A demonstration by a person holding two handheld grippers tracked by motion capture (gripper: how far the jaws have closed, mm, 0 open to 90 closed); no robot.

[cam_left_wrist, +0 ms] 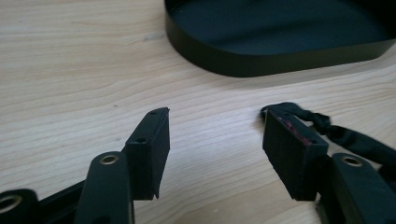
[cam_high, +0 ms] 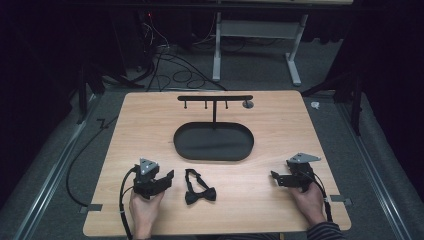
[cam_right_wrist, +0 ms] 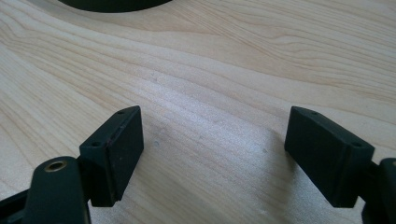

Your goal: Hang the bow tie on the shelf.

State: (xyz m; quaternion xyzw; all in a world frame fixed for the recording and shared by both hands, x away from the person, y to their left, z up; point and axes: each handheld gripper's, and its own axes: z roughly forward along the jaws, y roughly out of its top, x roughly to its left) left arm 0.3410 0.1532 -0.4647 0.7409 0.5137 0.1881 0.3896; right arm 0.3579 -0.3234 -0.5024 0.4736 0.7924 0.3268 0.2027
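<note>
Just short of the black tray (cam_high: 214, 145), the bow tie (cam_high: 199, 188) lies limp on the bench (cam_high: 150, 115), light and soft. My left tool (cam_high: 169, 176) and right tool (cam_high: 274, 176) gape wide, empty; I judge its knot the best hold.

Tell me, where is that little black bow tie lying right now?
In the high view the bow tie lies flat on the wooden table, near the person's edge, just in front of the black oval tray and right beside the left gripper.
</note>
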